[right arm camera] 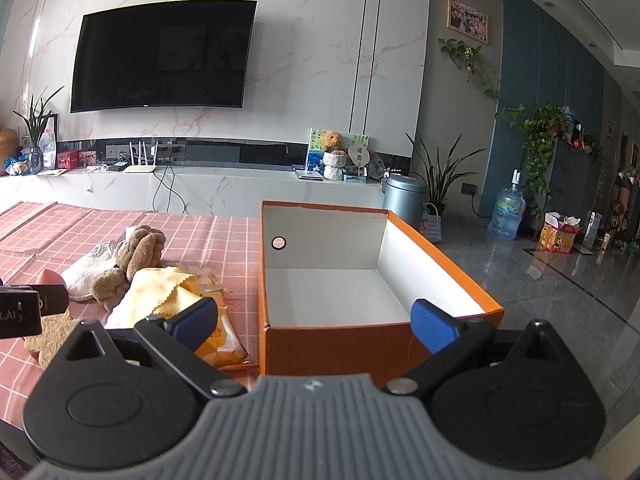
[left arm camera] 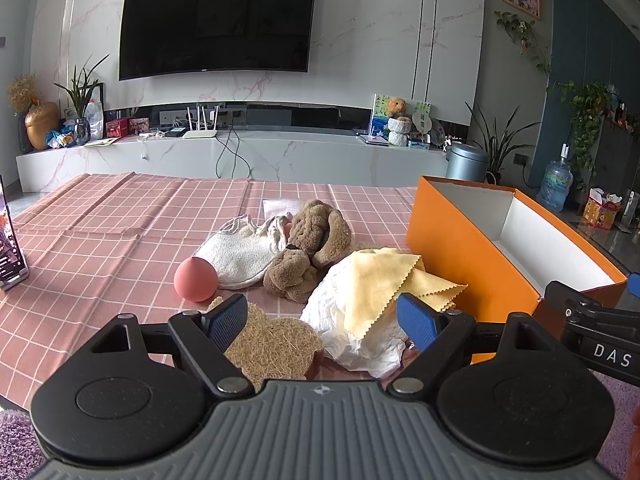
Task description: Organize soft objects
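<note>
A pile of soft things lies on the pink checked tablecloth (left arm camera: 100,216): a brown plush dog (left arm camera: 310,246), a white cloth pouch (left arm camera: 240,254), a pink ball (left arm camera: 196,280), a yellow cloth (left arm camera: 384,288) on crumpled white paper (left arm camera: 352,340), and a brown fibre pad (left arm camera: 272,348). My left gripper (left arm camera: 324,316) is open, low in front of the pad and paper. An orange box (right arm camera: 340,344), white inside and empty, stands to the right. My right gripper (right arm camera: 316,320) is open at the box's near wall. A yellow snack packet (right arm camera: 224,340) lies beside the box.
A phone on a stand (left arm camera: 10,240) is at the table's left edge. The right gripper's body (left arm camera: 592,328) shows beside the box (left arm camera: 480,264) in the left wrist view. Beyond the table are a TV bench (left arm camera: 240,152), a bin (left arm camera: 466,162) and open floor (right arm camera: 560,280).
</note>
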The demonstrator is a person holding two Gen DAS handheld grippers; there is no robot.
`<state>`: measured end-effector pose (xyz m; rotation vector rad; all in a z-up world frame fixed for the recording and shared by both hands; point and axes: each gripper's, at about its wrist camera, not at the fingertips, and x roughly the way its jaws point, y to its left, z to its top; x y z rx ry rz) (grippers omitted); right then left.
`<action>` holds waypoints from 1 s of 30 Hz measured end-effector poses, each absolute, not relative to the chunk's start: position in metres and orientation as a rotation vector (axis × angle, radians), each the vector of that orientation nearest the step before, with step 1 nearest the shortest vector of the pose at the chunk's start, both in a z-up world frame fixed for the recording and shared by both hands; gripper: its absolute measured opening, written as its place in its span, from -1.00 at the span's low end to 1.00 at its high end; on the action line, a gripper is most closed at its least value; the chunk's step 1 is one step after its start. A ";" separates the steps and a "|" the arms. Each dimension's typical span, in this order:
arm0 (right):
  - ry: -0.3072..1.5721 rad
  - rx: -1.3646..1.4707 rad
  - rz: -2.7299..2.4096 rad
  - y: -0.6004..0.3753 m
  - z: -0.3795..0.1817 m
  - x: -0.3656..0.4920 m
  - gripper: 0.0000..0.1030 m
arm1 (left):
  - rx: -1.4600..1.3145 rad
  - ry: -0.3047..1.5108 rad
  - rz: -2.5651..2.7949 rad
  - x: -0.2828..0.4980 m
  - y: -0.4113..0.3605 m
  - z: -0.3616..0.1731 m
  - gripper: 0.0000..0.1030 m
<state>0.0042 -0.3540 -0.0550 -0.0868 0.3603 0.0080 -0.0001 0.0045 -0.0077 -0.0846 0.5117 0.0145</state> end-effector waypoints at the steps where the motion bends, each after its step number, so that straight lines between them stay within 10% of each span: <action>1: 0.361 -0.087 0.008 -0.354 -0.055 0.005 0.96 | -0.084 0.512 0.015 0.000 0.004 -0.007 0.92; 30: 0.397 -0.074 0.014 -0.354 -0.062 0.009 0.96 | -0.081 0.529 0.014 -0.001 0.003 -0.011 0.92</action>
